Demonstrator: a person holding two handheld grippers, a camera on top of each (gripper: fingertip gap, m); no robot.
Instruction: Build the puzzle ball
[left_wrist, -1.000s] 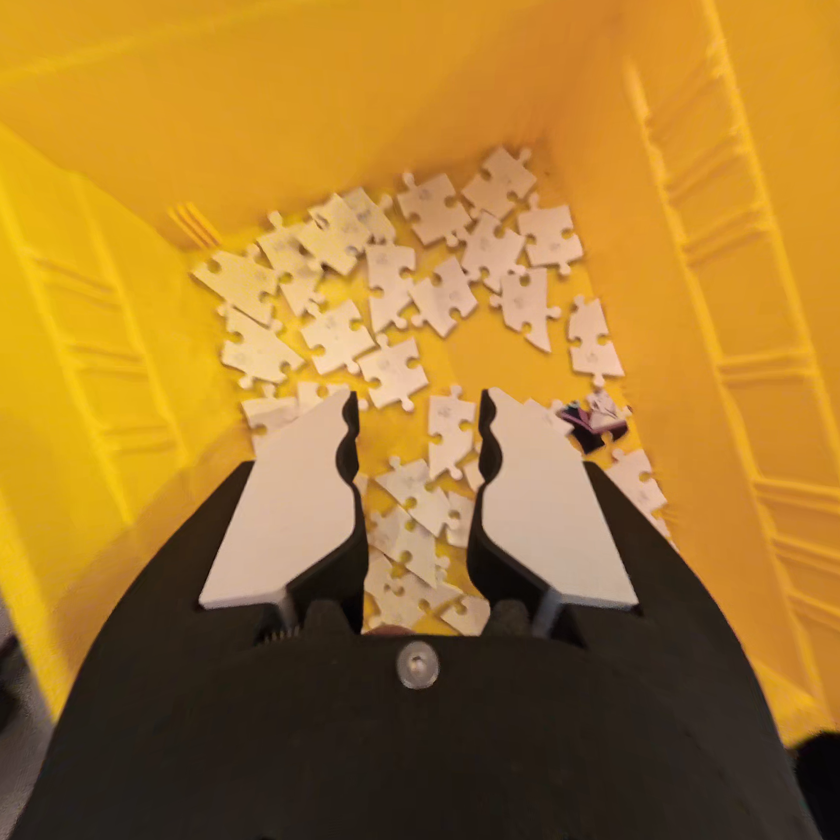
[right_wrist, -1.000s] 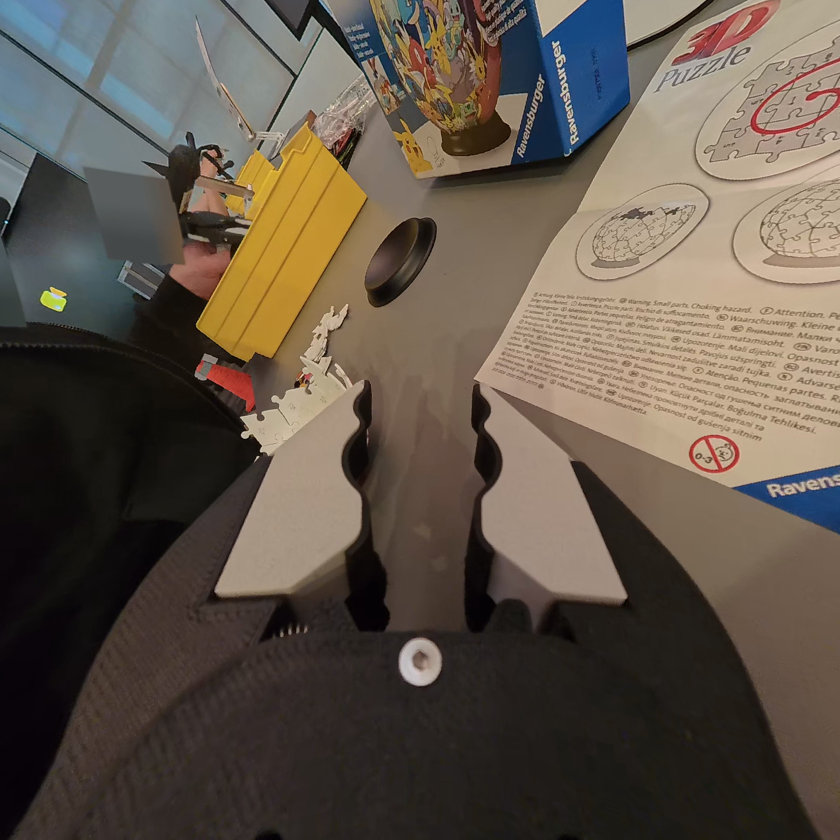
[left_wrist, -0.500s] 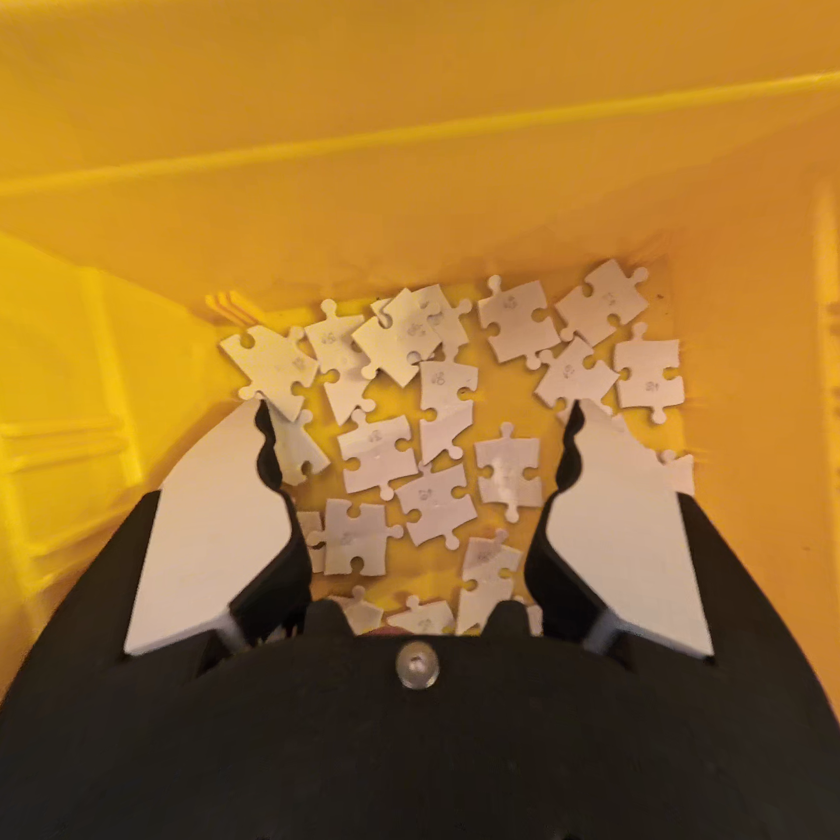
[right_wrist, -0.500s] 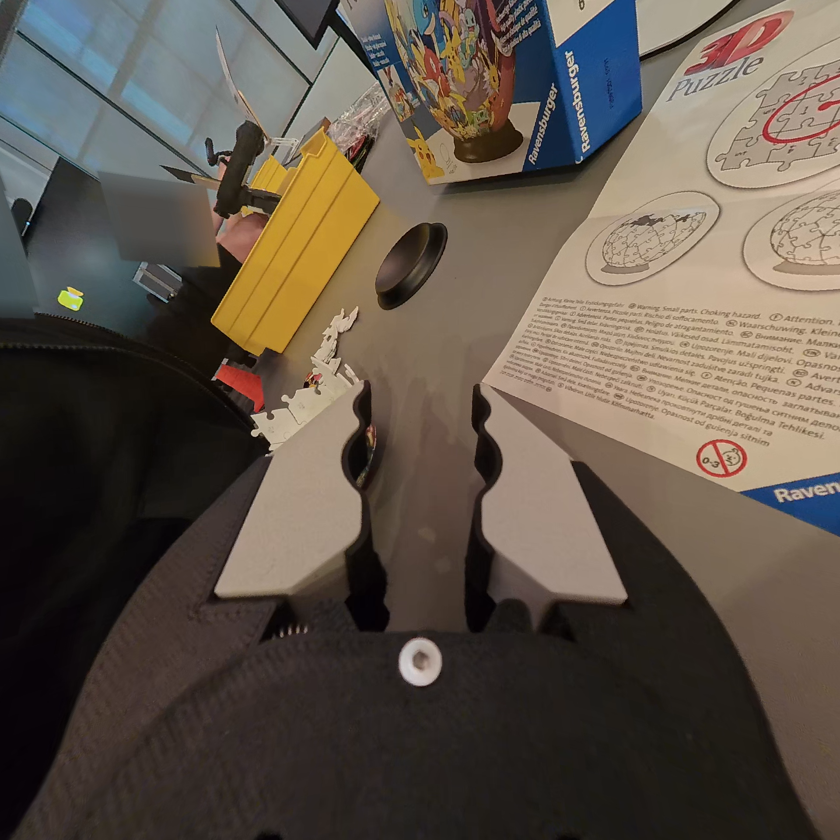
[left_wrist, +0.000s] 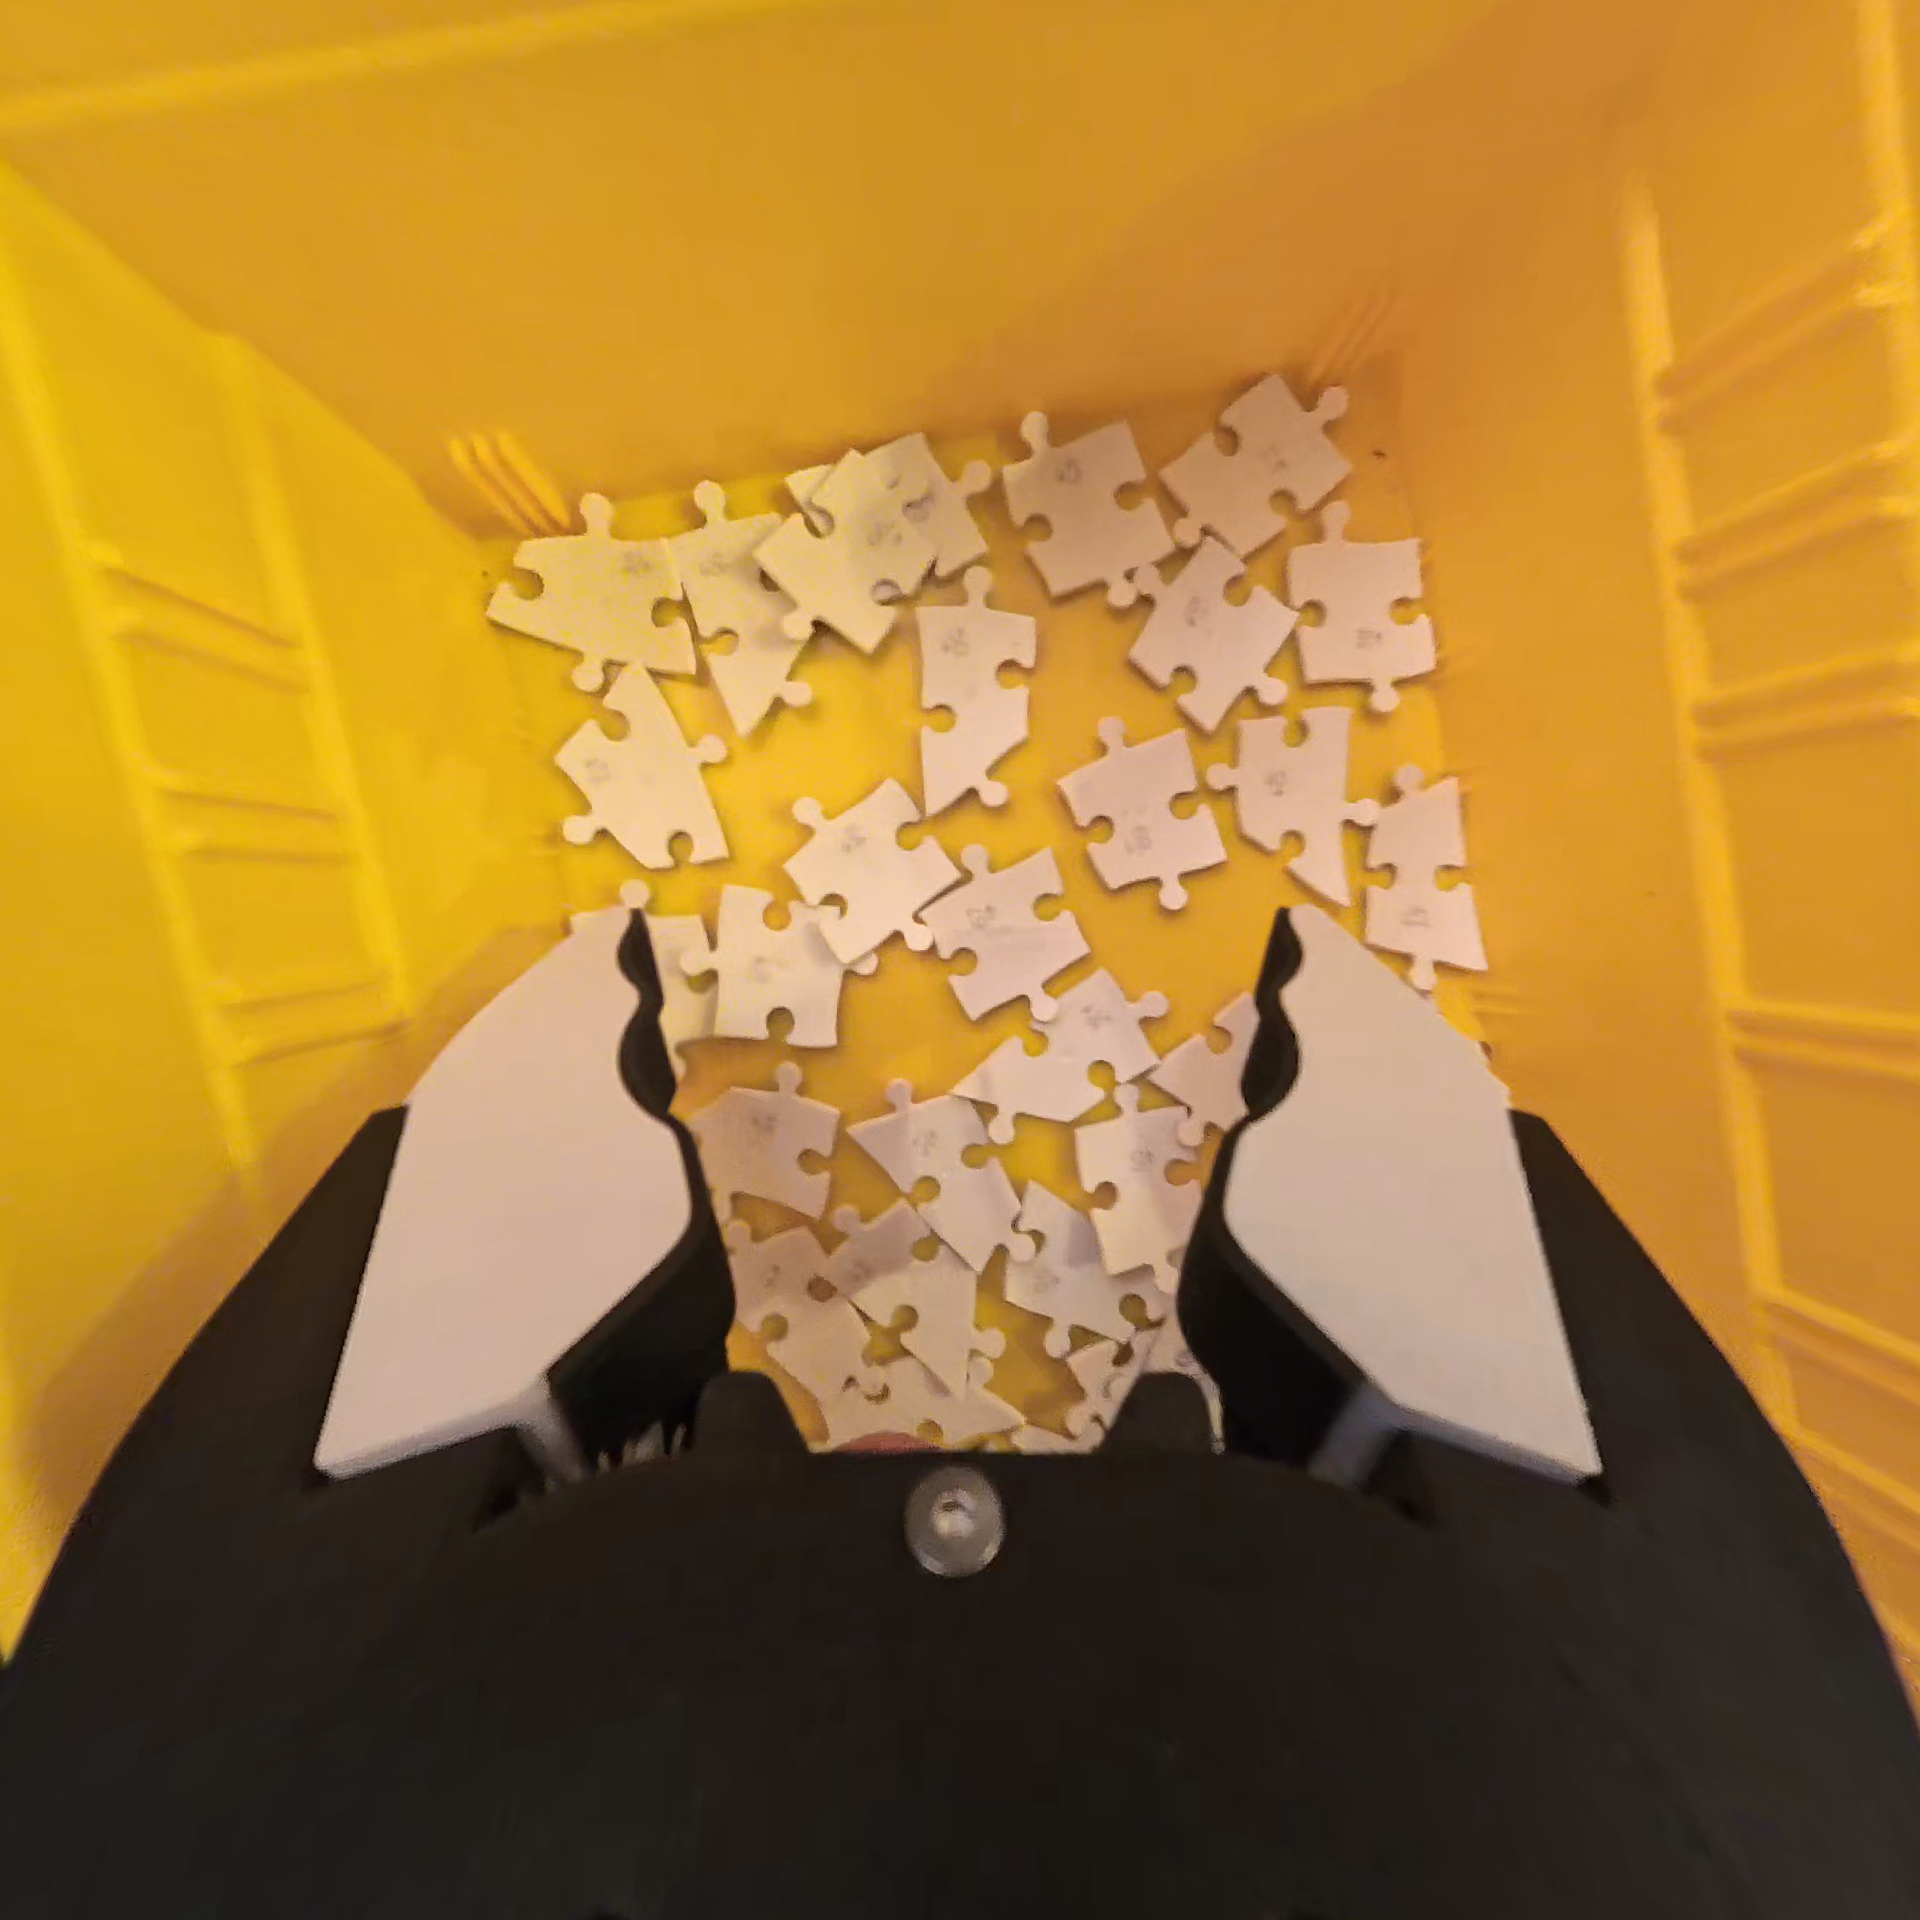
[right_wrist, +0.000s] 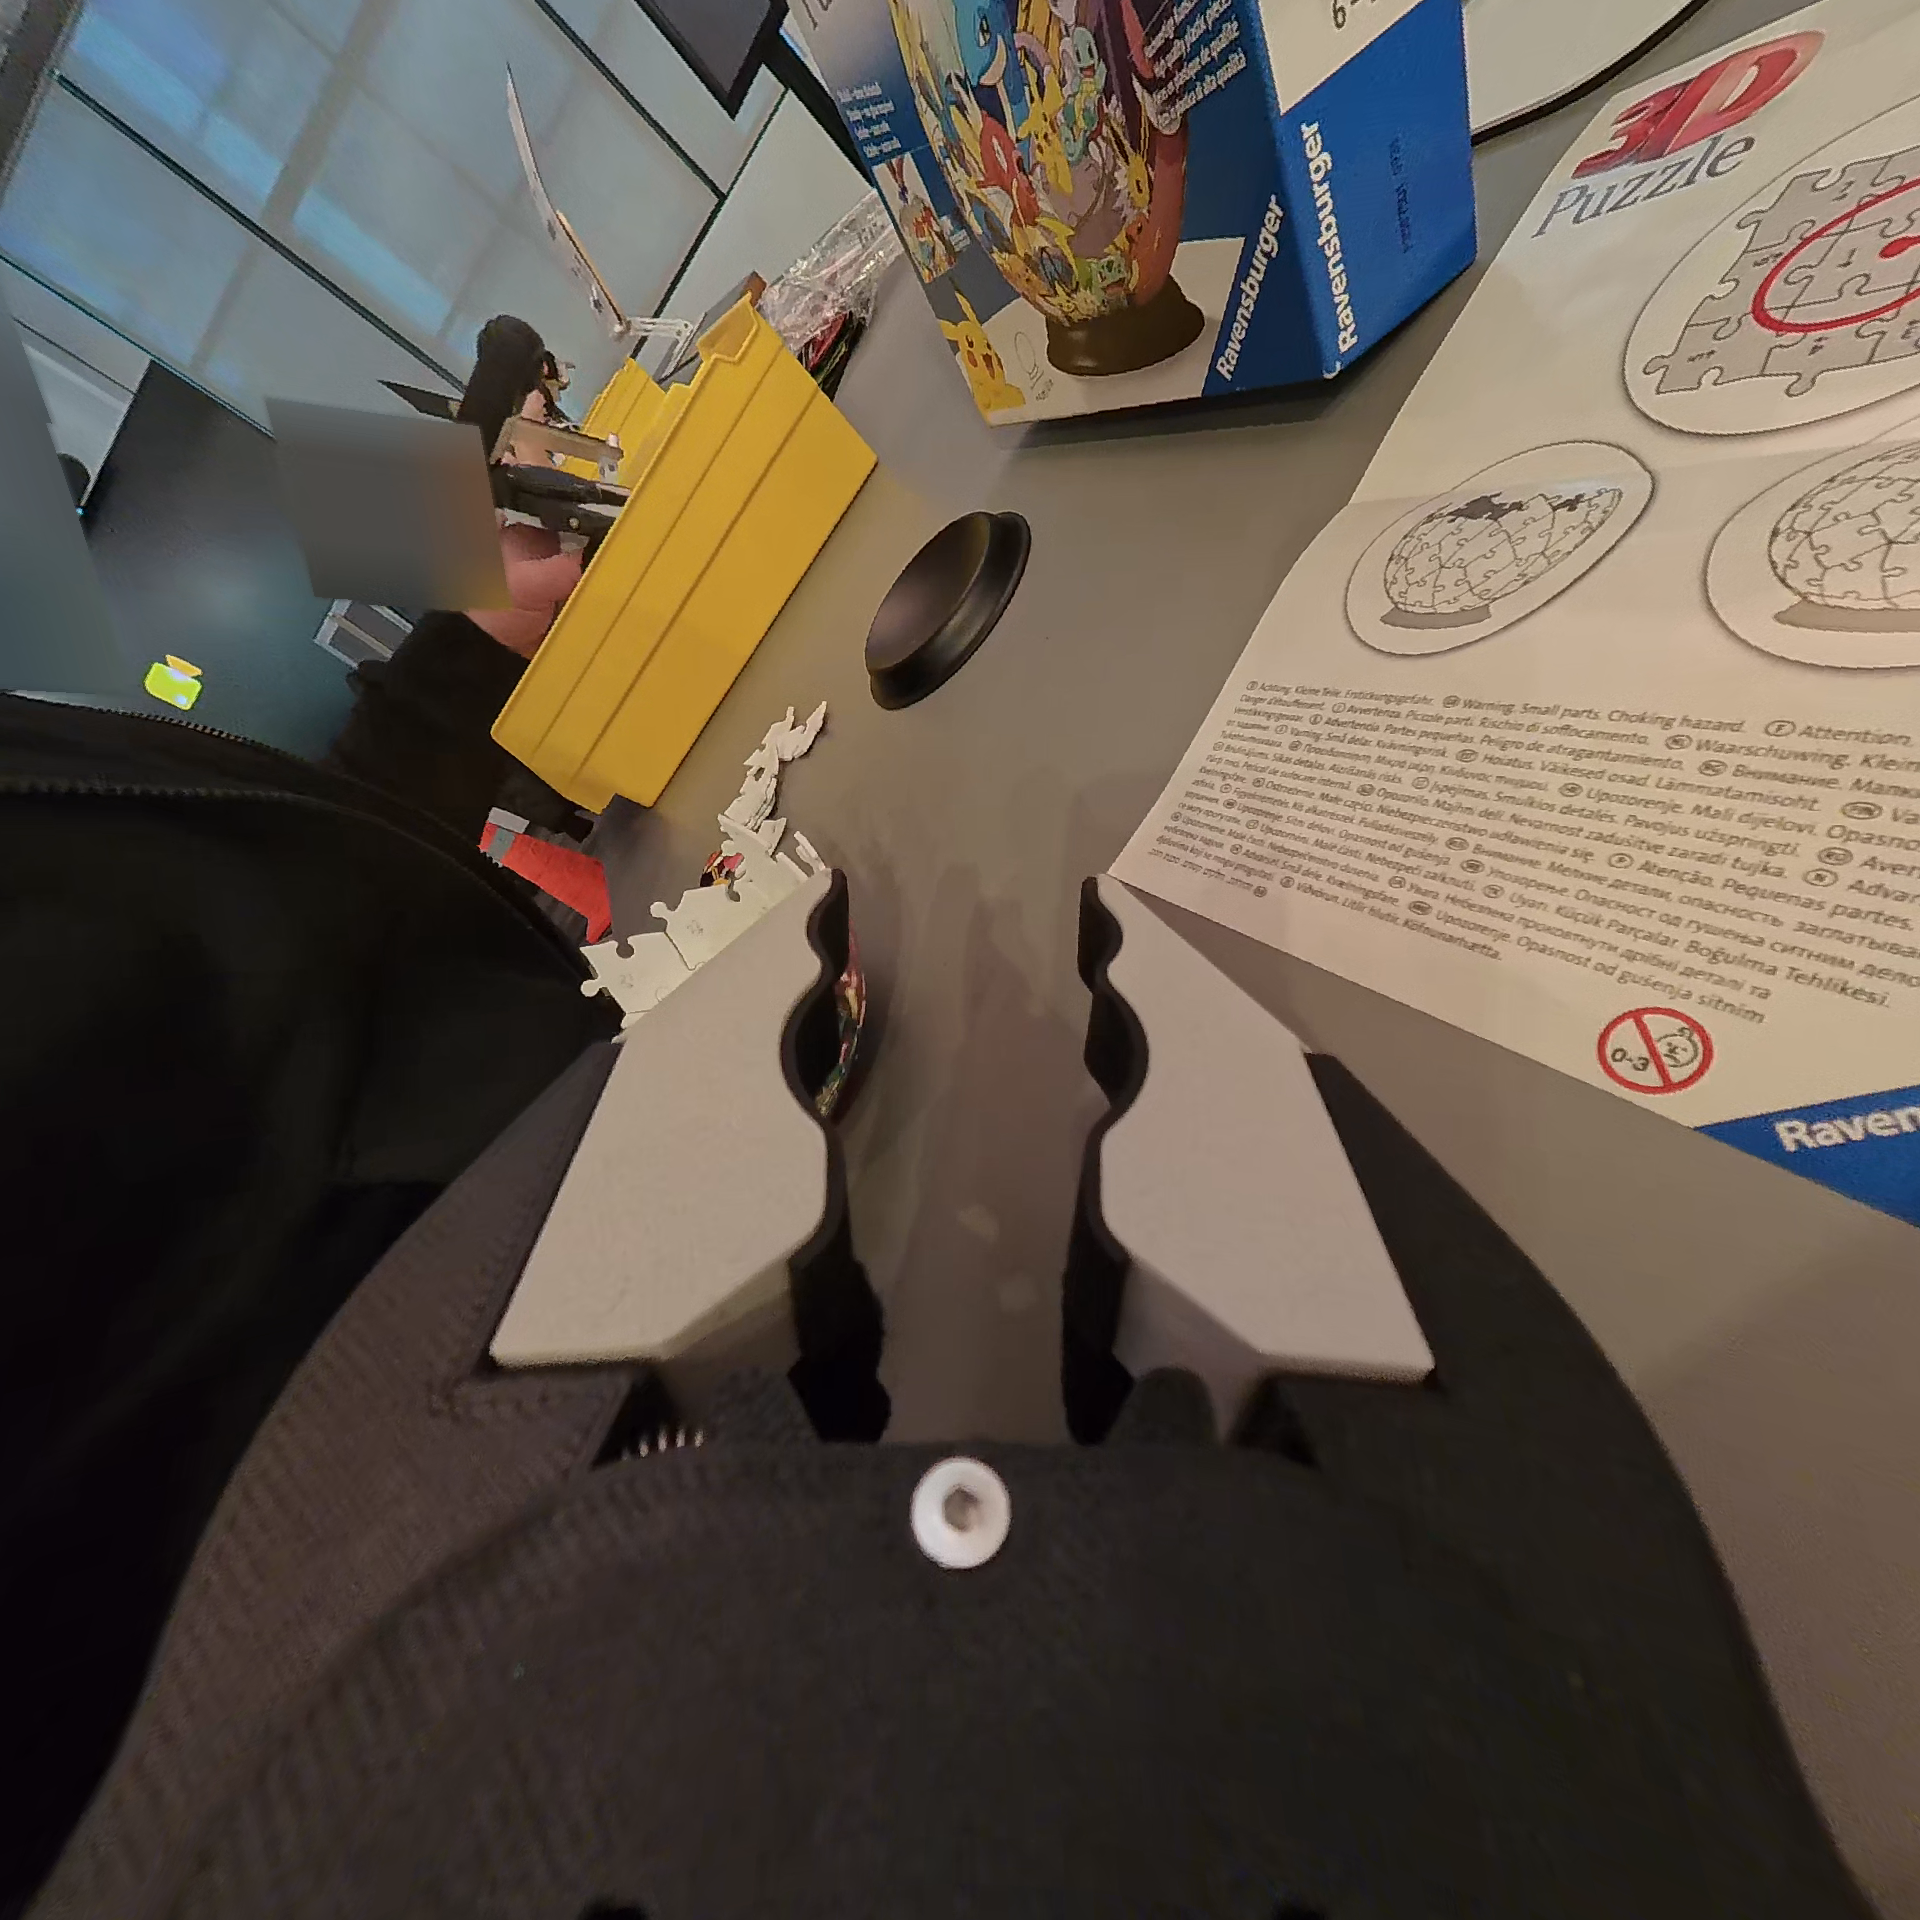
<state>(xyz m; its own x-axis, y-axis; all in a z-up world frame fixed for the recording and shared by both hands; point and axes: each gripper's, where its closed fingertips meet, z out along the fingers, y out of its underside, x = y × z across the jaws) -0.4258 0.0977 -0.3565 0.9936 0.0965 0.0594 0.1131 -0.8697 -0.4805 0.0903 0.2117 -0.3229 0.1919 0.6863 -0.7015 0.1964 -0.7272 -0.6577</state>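
The puzzle pieces (left_wrist: 987, 914) lie blank side up, loosely scattered and partly overlapping on the floor of the yellow bin (left_wrist: 260, 727). The left gripper (left_wrist: 956, 966) hangs above them, jaws wide apart and empty. A clean pick probably means choosing an isolated piece and closing on one edge. Over the counter (right_wrist: 1039, 644), the right gripper (right_wrist: 961, 914) is parted, empty, beside joined pieces (right_wrist: 758, 831), a black stand (right_wrist: 945, 613) and an instruction sheet (right_wrist: 1558, 644).

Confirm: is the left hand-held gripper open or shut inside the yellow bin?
Open. The left hand-held gripper has its fingers spread wide above the loose puzzle pieces on the yellow bin floor, gripping nothing.
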